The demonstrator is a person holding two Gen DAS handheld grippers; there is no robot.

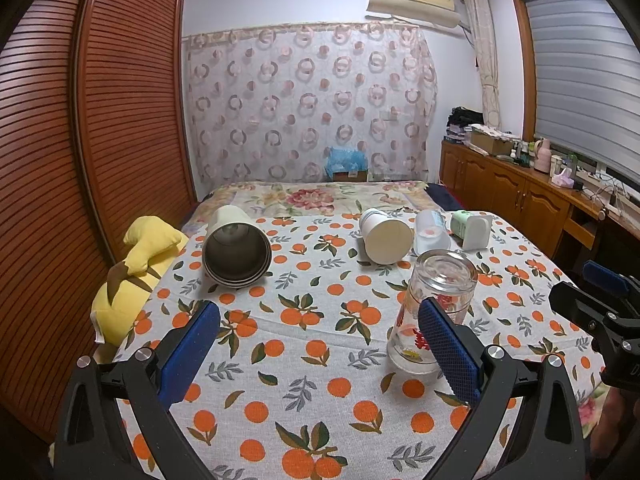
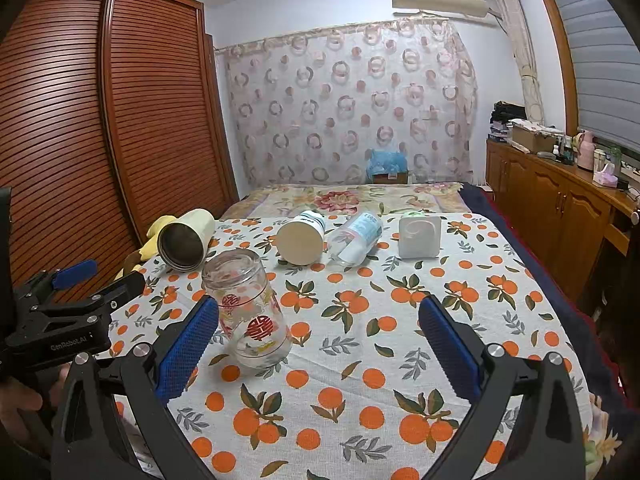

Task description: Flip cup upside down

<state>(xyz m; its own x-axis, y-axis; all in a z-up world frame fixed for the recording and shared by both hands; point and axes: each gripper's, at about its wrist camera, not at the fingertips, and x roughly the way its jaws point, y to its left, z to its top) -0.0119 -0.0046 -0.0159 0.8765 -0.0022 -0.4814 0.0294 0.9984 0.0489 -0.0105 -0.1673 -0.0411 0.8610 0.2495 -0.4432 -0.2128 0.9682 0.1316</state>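
Observation:
A clear glass cup (image 1: 434,312) with red and yellow print stands upside down on the orange-print tablecloth (image 1: 320,360), its base up. It also shows in the right wrist view (image 2: 250,308). My left gripper (image 1: 320,356) is open and empty, its right pad just in front of the glass. My right gripper (image 2: 320,352) is open and empty, its left pad next to the glass. Each gripper shows in the other's view: the right gripper (image 1: 600,308) and the left gripper (image 2: 76,292).
Several cups lie on their sides at the table's far end: a cream metal-lined tumbler (image 1: 236,250), a white paper-style cup (image 1: 386,236), a clear plastic cup (image 1: 430,232) and a white-green container (image 1: 472,228). A yellow plush toy (image 1: 136,276) lies at the left edge.

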